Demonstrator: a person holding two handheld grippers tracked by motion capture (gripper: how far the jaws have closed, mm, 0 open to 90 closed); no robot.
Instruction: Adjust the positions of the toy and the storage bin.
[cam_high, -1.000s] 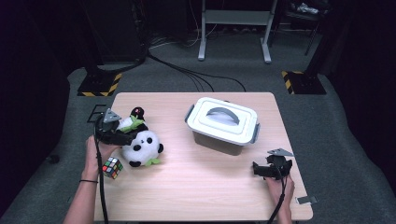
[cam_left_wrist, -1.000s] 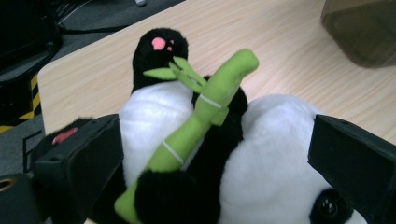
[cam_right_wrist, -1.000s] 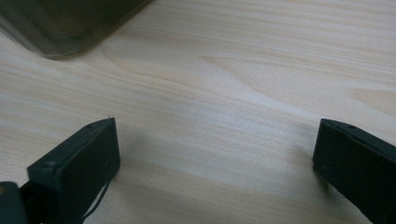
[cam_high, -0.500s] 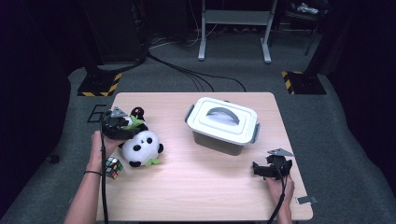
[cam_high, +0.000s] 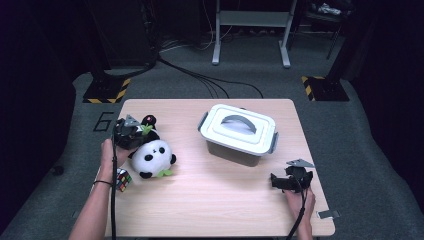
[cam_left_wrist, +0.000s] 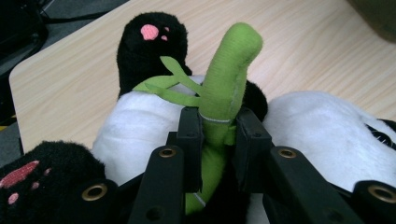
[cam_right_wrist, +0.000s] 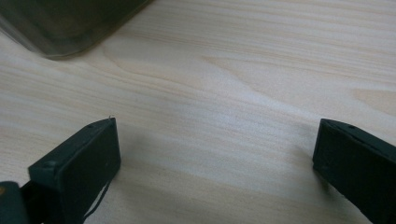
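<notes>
Soft, light black-and-white plush panda (cam_high: 151, 155), near table's (cam_high: 210, 210) left edge: left gripper (cam_left_wrist: 218, 133) is pinching its green fabric bamboo stalk (cam_left_wrist: 227, 70); right gripper (cam_right_wrist: 215, 154) is resting wide open, empty.

I'm working in a lab or studio: around the wooden table (cam_high: 215, 210) lie grey carpet, black cables (cam_high: 200, 77), hazard-striped stand bases (cam_high: 102, 92) and a metal frame (cam_high: 250, 30) beyond.

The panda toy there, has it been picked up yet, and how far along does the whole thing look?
Done: the left tool has shut on the green bamboo stalk of the panda toy. In hand: that grip, though the panda looks to be resting on the table, not lifted. Left: moving it, perhaps to the lidded box, whose lid is on. The right tool rests open near the box.
</notes>
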